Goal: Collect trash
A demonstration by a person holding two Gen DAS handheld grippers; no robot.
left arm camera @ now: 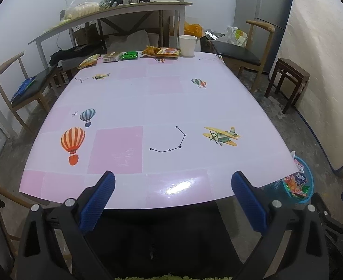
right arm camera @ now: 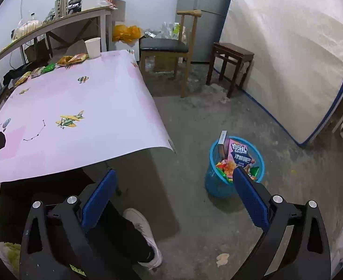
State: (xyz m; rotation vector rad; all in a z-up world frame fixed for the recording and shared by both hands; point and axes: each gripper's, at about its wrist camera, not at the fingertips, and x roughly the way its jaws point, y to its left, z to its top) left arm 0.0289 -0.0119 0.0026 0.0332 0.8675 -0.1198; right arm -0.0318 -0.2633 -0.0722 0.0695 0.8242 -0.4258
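Apparently between pickups, both the left gripper (left arm camera: 172, 200) and right gripper (right arm camera: 173, 198) gape wide and empty, so next comes reaching the snack wrappers (left arm camera: 129, 56) at the frame's top for the blue bin (right arm camera: 220, 184).

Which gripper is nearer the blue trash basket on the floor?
Right. The right gripper hangs open just above and before the basket; the left gripper, also open, sits over the table, the basket off to its right.

Room: white walls (left arm camera: 31, 11), grey concrete floor (right arm camera: 194, 116), cluttered grey side desk (left arm camera: 115, 11), wooden chairs (right arm camera: 169, 49), dark stool (right arm camera: 232, 58), upright mattress (right arm camera: 288, 46), refrigerator (left arm camera: 267, 2).
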